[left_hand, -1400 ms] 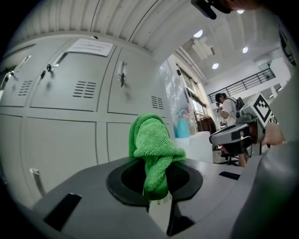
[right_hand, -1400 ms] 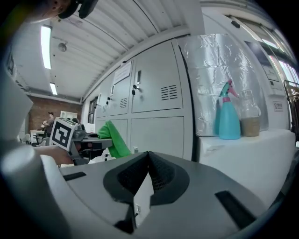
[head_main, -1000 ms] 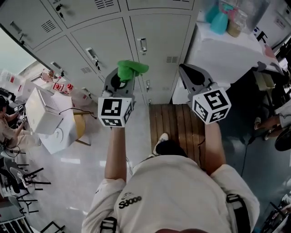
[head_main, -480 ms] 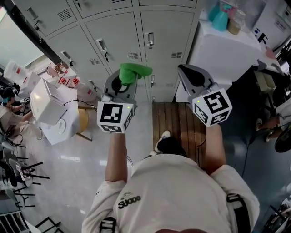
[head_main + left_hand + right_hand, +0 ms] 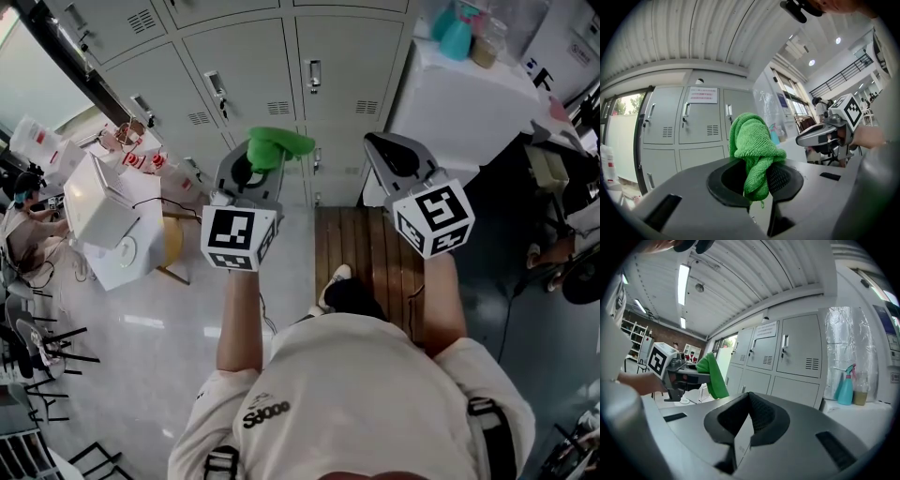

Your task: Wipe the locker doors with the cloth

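A bunched green cloth (image 5: 273, 145) (image 5: 753, 152) sticks up from my left gripper (image 5: 258, 161) (image 5: 756, 182), whose jaws are shut on it. The cloth (image 5: 713, 375) also shows at the left of the right gripper view. Grey locker doors (image 5: 345, 80) (image 5: 697, 122) (image 5: 799, 352) with handles and vents stand ahead, some way off from both grippers. My right gripper (image 5: 389, 150) (image 5: 749, 417) is held beside the left one, jaws together with nothing between them.
A white wrapped cabinet (image 5: 461, 108) stands right of the lockers, with a teal spray bottle (image 5: 453, 42) (image 5: 845, 389) on top. White boxes (image 5: 103, 225) and a seated person (image 5: 23, 225) are at the left. A wooden pallet (image 5: 370, 262) lies on the floor below the lockers.
The head view has swung so the lockers sit lower and more square in the picture. Both grippers keep their pose; the cloth stays clamped in the left one.
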Available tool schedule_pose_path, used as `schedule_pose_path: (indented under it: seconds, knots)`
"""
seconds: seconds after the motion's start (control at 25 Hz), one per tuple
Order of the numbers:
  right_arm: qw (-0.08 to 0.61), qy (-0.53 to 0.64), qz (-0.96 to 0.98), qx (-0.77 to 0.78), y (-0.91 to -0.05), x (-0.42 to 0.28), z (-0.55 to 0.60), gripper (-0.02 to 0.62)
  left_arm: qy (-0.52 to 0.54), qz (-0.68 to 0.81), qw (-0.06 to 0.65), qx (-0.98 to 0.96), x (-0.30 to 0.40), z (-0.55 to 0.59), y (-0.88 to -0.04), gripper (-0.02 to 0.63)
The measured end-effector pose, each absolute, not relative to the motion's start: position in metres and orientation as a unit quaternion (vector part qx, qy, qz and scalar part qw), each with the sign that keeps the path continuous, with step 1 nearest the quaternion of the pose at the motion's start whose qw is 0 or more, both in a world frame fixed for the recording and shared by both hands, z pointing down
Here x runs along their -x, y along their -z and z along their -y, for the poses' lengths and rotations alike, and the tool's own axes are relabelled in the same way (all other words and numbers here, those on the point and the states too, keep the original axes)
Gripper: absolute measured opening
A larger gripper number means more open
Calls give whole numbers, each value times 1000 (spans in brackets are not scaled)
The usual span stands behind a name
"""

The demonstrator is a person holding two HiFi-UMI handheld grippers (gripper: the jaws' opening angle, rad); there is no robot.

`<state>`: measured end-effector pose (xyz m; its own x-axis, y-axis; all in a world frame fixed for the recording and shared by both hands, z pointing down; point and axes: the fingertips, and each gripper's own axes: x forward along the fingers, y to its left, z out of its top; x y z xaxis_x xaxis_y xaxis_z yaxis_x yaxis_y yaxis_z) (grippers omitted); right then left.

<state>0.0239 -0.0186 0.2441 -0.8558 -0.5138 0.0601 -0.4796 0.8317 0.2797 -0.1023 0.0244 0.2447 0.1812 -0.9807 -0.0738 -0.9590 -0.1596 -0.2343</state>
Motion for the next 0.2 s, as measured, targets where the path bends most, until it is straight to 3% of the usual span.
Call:
schedule_pose_path:
  seconds: [0.2]
  knots:
    - [68, 123, 954, -264, -244, -26, 19, 8, 50, -636, 114, 762, 100, -25, -244, 81]
